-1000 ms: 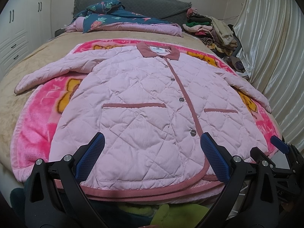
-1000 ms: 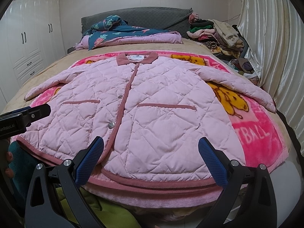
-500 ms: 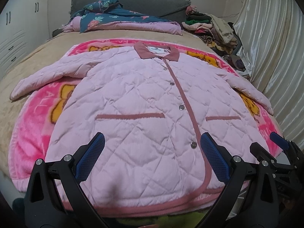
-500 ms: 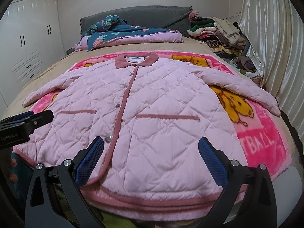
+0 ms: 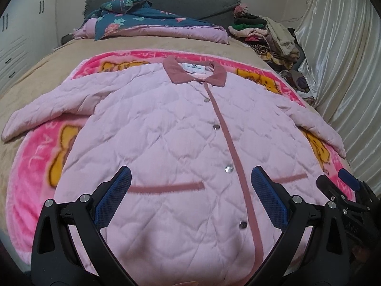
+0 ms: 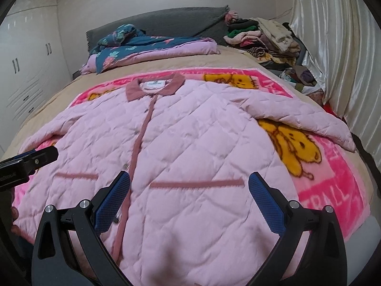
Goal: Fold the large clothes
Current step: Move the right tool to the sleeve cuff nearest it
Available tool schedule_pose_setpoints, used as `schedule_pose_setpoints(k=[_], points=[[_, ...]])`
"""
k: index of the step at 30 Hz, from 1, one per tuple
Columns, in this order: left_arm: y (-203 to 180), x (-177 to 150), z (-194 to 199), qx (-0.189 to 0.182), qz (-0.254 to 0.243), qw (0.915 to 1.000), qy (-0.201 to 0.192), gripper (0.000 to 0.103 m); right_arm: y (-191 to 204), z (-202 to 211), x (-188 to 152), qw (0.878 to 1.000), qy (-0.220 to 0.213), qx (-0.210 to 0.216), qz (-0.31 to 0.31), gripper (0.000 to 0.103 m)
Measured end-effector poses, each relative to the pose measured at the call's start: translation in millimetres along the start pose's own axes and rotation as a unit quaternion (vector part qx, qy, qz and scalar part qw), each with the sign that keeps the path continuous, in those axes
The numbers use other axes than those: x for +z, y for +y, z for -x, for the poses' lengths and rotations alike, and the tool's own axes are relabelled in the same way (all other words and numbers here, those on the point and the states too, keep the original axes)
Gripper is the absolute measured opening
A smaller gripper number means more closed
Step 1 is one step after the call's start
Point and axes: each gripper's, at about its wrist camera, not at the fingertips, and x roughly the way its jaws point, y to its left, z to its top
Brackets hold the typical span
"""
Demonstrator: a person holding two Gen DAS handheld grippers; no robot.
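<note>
A pink quilted jacket (image 5: pixel 171 128) (image 6: pixel 202 143) lies flat and buttoned, front up, on a pink cartoon blanket (image 5: pixel 31 166) (image 6: pixel 328 190), sleeves spread to both sides, dusty-rose collar (image 5: pixel 194 74) toward the headboard. My left gripper (image 5: pixel 190 190) is open over the jacket's lower left front, above the left pocket trim, holding nothing. My right gripper (image 6: pixel 189 190) is open above the right pocket trim, also empty. Each gripper shows at the edge of the other's view, the right gripper (image 5: pixel 345 190) and the left gripper (image 6: pixel 28 162).
The blanket lies on a tan bed (image 5: pixel 35 76). A folded floral quilt (image 5: pixel 147 21) sits at the dark headboard. A heap of clothes (image 5: pixel 269 33) fills the far right corner. Cream curtains (image 5: pixel 345 71) hang along the right; white wardrobes (image 6: pixel 28 66) stand left.
Both grippers have moved forward from the bed's foot edge over the jacket's hem toward the pockets. The jacket has not moved, and both grippers stay open.
</note>
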Motion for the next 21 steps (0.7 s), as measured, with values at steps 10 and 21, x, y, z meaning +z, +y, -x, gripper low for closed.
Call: schedule_pose_setpoints(k=[10, 21], points=[[-5, 47, -32, -0.008, -0.01, 0.9999, -0.001, 0.094, -25, -35, 39, 0.999, -0.004, -0.026, -0.03, 0.099], [-10, 85, -78, -0.012, -0.017, 0.9997, 0.01, 0.094, -76, -73, 79, 0.993, -0.012, -0.085, -0.085, 0.099]])
